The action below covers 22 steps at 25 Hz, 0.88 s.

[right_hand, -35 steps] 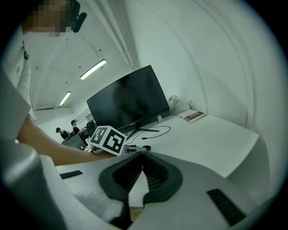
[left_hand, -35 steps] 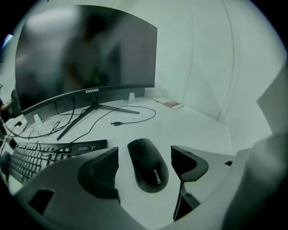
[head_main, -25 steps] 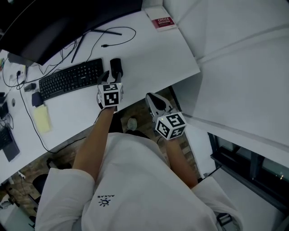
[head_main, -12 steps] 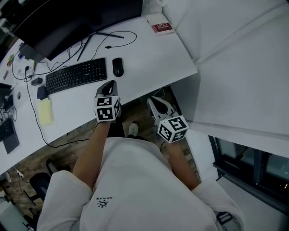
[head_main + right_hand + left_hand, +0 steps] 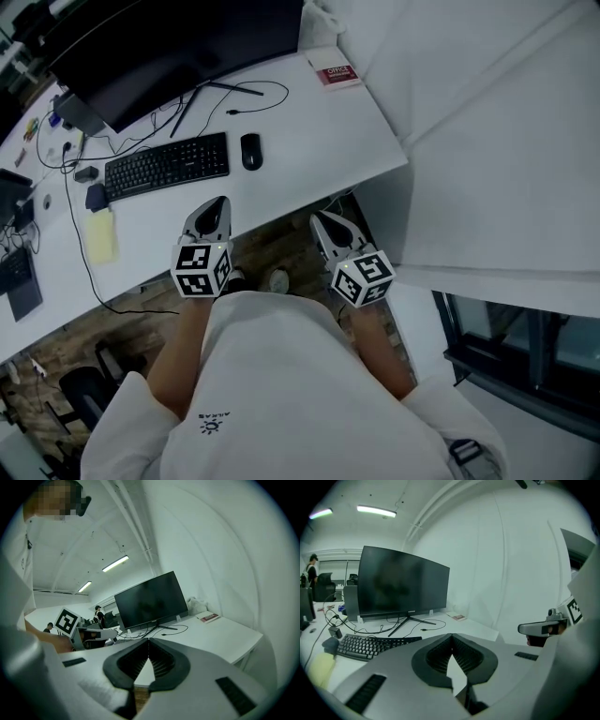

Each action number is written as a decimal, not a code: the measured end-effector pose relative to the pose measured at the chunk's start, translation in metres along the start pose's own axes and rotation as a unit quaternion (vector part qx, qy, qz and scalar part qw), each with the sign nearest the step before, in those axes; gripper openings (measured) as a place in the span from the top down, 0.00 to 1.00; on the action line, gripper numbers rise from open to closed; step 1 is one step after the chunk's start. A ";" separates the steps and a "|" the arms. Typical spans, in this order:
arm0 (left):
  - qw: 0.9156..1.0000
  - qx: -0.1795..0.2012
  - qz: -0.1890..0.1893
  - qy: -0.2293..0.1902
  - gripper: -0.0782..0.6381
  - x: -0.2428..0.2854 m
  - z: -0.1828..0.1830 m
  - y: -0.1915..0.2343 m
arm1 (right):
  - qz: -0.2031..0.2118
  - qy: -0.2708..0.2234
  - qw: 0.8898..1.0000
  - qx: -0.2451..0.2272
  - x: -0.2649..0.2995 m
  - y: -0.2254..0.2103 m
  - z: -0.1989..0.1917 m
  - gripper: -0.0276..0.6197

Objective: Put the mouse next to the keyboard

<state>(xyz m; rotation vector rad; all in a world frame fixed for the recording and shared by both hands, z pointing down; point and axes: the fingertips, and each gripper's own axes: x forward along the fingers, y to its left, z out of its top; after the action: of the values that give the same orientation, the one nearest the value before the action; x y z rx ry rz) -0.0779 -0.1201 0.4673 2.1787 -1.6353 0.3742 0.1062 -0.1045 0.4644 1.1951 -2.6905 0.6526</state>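
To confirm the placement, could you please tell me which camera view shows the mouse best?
The head view: the mouse lies in plain sight on the desk, right of the keyboard and apart from it. The left gripper view shows the keyboard but no mouse I can make out; the right gripper view shows none either.

The left gripper (image 5: pixel 216 204) and the right gripper (image 5: pixel 321 222) hang side by side, near, both pointing far, jaws together and empty.
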 end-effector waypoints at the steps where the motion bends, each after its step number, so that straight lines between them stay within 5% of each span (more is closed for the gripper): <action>1: 1.000 0.000 -0.001 -0.002 0.87 -0.006 0.002 0.004 | -0.001 -0.001 1.000 -0.002 0.000 0.002 0.001 0.93; 13: 0.997 0.028 -0.073 -0.002 0.88 -0.037 -0.002 0.029 | -0.050 -0.026 0.998 -0.013 0.000 0.024 0.022 0.93; 22: 0.996 0.029 -0.086 0.002 0.87 -0.029 -0.005 0.051 | -0.073 -0.024 0.997 -0.006 0.013 0.031 0.020 0.93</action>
<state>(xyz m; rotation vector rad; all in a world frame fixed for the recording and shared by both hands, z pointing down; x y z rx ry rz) -0.1348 -0.1054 0.4663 2.3385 -1.4378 0.3804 0.0758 -0.1036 0.4400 1.4045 -2.6097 0.5924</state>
